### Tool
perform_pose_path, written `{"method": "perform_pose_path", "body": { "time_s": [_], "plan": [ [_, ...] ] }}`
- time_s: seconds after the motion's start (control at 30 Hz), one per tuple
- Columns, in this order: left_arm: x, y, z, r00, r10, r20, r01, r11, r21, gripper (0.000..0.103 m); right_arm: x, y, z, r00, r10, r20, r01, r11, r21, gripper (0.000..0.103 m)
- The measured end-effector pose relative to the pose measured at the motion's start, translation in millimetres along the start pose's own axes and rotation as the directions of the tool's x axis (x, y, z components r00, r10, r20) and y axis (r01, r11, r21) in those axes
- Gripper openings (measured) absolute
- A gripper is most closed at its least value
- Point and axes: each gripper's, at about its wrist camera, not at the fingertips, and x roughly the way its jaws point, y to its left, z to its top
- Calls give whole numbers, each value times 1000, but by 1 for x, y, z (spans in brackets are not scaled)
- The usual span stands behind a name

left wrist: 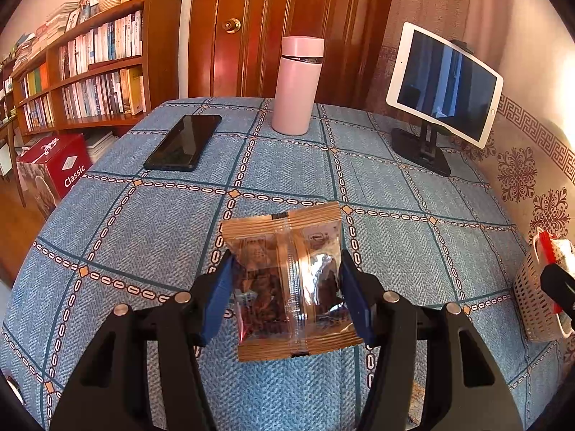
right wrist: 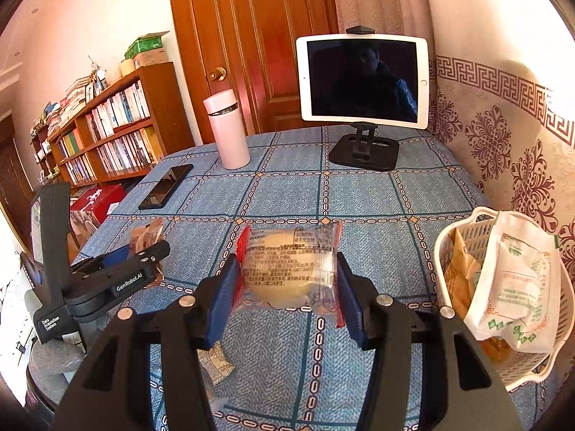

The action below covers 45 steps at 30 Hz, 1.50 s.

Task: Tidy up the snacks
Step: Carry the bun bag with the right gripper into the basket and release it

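My left gripper [left wrist: 285,269] is shut on a gold-edged clear snack packet [left wrist: 287,280] with dark pieces inside, held above the blue checked tablecloth [left wrist: 143,222]. My right gripper [right wrist: 287,269] is shut on a clear, red-edged packet with a pale round bun [right wrist: 287,269], also lifted off the table. A white slotted basket [right wrist: 539,362] stands to the right of the right gripper, holding a white-and-green bag [right wrist: 514,287] and a yellow packet [right wrist: 461,280]. The same basket [left wrist: 532,298] shows at the right edge of the left wrist view. In the right wrist view the left gripper [right wrist: 143,251] is at the left with its packet.
A pink bottle [left wrist: 296,86], a black phone [left wrist: 183,142] and a tablet on a black stand [left wrist: 444,86] stand at the far side of the table. Another small packet [right wrist: 217,362] lies under the right gripper. A bookshelf [left wrist: 90,72] and a wooden door [left wrist: 287,18] are behind.
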Motion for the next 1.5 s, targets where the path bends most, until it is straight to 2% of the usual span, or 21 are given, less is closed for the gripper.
{"method": "perform_pose_path", "body": {
  "time_s": [0.33,0.6,0.8,1.1,1.33,1.5],
  "plan": [
    [-4,-3,-1,1000,-11,7,11,1000,8,58,-24,-14,-1,999,-36,34,35,999,35,53],
    [-7,-3,-1,1000,-17,12,17,1000,6,58,-46,-45,-7,992,-114,58,109,990,93,53],
    [-8,-3,-1,1000,-19,12,19,1000,5,58,-66,-82,-16,975,-211,65,198,967,162,53],
    [-9,-6,-3,1000,-14,11,14,1000,15,58,-86,-142,-30,937,-344,52,319,909,268,53],
    [-11,-6,-5,1000,-15,5,15,1000,13,58,-82,-161,-31,918,-394,41,368,887,278,53],
    [-14,-7,-5,1000,-14,8,14,1000,18,58,-73,-173,-30,917,-399,30,374,882,288,53]
  ]
}}
